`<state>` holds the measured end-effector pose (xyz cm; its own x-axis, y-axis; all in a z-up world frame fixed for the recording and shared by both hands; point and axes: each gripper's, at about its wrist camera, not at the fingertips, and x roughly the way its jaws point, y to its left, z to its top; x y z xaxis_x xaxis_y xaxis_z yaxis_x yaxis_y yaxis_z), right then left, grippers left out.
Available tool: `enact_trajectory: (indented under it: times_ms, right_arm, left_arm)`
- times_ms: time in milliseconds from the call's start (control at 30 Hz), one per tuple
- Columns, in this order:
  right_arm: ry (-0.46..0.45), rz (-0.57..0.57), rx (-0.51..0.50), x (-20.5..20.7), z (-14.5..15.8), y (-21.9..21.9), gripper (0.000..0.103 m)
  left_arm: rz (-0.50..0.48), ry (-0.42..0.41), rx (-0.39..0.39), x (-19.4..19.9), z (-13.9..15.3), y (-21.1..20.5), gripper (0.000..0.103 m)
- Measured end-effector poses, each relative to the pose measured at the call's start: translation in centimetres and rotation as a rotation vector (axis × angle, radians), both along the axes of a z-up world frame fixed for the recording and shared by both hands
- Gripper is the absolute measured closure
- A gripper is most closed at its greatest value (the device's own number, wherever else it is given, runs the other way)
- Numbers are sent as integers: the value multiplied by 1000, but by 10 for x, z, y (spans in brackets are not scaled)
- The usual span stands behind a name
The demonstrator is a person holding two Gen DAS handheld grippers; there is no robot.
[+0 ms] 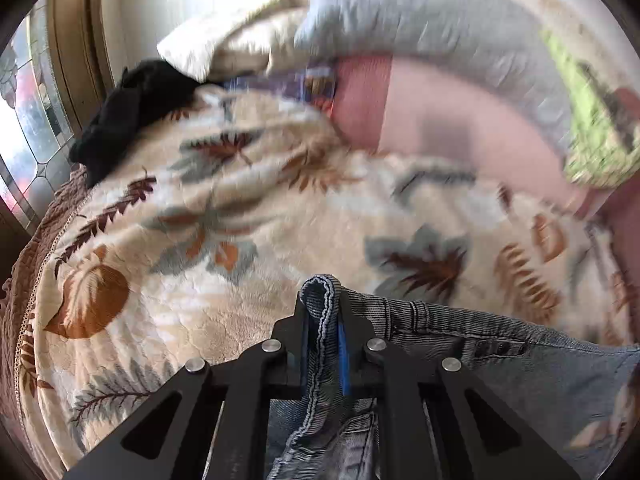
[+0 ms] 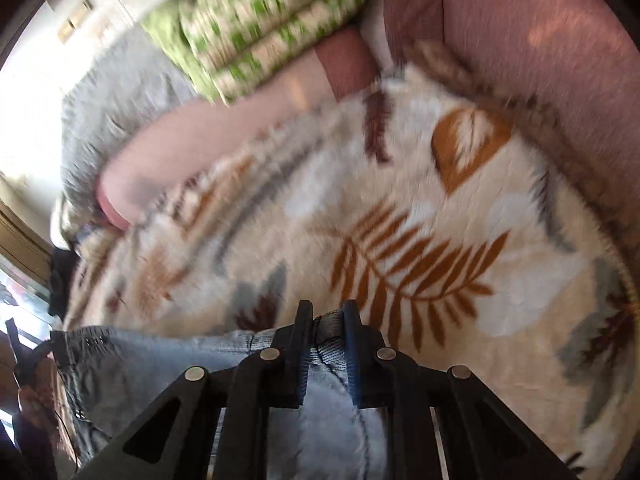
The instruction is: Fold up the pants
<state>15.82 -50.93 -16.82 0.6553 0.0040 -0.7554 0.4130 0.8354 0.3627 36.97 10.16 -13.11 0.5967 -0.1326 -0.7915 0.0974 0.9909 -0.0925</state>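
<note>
The left tool (image 1: 323, 320) is clamped on a folded edge of the jeans (image 1: 500, 368), a rounded hem of ribbed grey-blue denim with pale stitching standing up between the black fingers (image 1: 352, 316) and their blue pads. From there the denim runs right and down, past a seam with dark rivets. The right tool (image 2: 327, 322) is pinched on another edge of the jeans (image 2: 160, 364), lighter and faded here, with a dark seam curving under the fingers. The cloth spreads left from it, held over the bed.

The blanket (image 1: 248, 248) is plush and cream, printed with rust, brown and grey fern leaves. A black garment (image 1: 120, 112) lies crumpled at its far edge beside a cream pillow (image 1: 224, 48). A grey fleece (image 1: 420, 20) and a green checked cloth (image 2: 256, 36) lie beyond, blurred; the pink band (image 1: 460, 120) under them is perhaps a sheet
</note>
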Motion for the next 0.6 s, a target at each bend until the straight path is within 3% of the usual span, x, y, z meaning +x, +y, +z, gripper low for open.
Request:
enact_trajectory:
  times_ms: [167,300,367,467,600]
  right_arm:
    - [-151,-21,-12,-42,64,2,88]
    - [-235,3,-25,-103,97,16,88]
    - [-231,20,-38,-128,96,28,96]
    - [-202,43,-29,-181,83,41,96]
    - [-62,100,-18,-232,35,60,96]
  left_arm:
    - [-17,-103,-96,-45,48,23,91]
    - [-17,-155,-143,-95,66,54,91]
    - [6,-150,-152,-123,66,71,91]
    - [21,-118,-194,-170,52,94,91]
    - [-25,-72,-116,-234,18,99,91]
